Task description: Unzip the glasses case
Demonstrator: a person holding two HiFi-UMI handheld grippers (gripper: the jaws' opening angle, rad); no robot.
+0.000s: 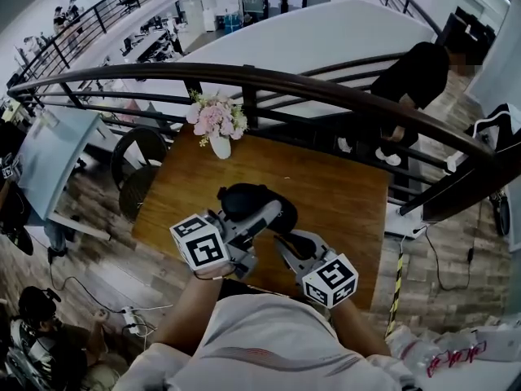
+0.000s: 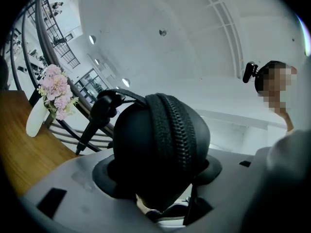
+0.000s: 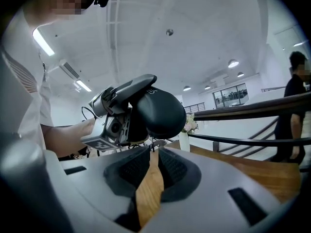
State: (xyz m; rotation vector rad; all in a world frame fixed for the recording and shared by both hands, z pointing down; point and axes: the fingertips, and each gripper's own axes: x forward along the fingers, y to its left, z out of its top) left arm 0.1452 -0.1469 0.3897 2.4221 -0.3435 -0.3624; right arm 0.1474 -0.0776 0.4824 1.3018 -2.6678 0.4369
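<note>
A black oval glasses case [image 1: 252, 202] with a zipper round its edge is held up above the wooden table [image 1: 342, 194]. My left gripper [image 1: 260, 218] is shut on it. In the left gripper view the case [image 2: 160, 144] fills the space between the jaws of the left gripper [image 2: 158, 171], with the zipper seam facing the camera. My right gripper [image 1: 285, 243] sits just right of the case and below it. In the right gripper view the case [image 3: 160, 113] hangs just above the right gripper [image 3: 153, 151], whose tips are closed on a small zipper pull under the case.
A white vase of pink flowers [image 1: 218, 125] stands at the table's far edge. A dark curved railing [image 1: 326, 88] runs behind the table, with a person in black [image 1: 415, 80] beyond it. A dark chair [image 1: 138, 161] stands to the table's left.
</note>
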